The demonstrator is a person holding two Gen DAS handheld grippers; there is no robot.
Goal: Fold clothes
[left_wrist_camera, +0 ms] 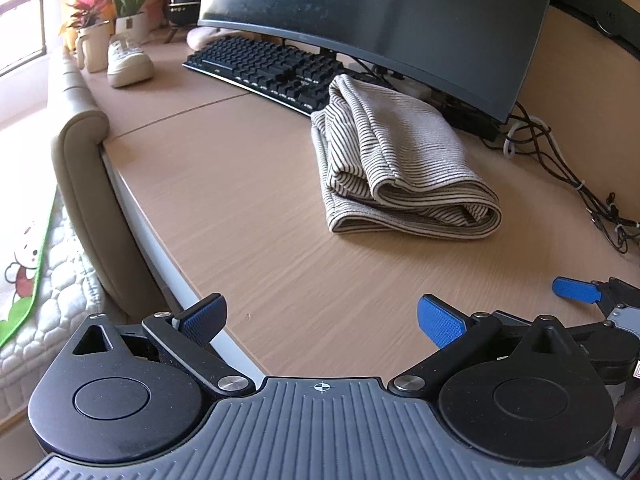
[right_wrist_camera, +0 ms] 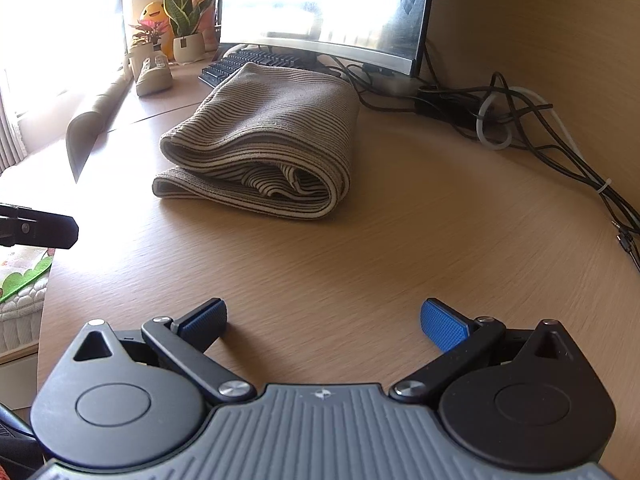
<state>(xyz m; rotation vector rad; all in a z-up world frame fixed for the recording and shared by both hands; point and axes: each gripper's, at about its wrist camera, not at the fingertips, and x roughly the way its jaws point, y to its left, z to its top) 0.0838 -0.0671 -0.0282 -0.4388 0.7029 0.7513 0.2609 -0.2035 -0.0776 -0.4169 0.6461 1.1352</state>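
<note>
A striped beige and white garment (left_wrist_camera: 400, 160) lies folded in a thick bundle on the wooden desk (left_wrist_camera: 248, 208), just in front of the keyboard. In the right wrist view the same garment (right_wrist_camera: 264, 148) sits ahead and slightly left, its rolled edge facing me. My left gripper (left_wrist_camera: 320, 318) is open over the desk's near left edge, well short of the garment, with nothing between its blue pads. My right gripper (right_wrist_camera: 323, 322) is open too, low over bare desk and empty. A blue fingertip of the right gripper (left_wrist_camera: 576, 290) shows at the right of the left wrist view.
A black keyboard (left_wrist_camera: 264, 66) and a curved monitor (left_wrist_camera: 384, 16) stand behind the garment. Tangled cables (right_wrist_camera: 516, 116) run along the right back. A white shoe (left_wrist_camera: 129, 65), potted plants (left_wrist_camera: 128, 4) and a mug sit at the far left. A padded bed frame (left_wrist_camera: 82, 168) borders the desk's left edge.
</note>
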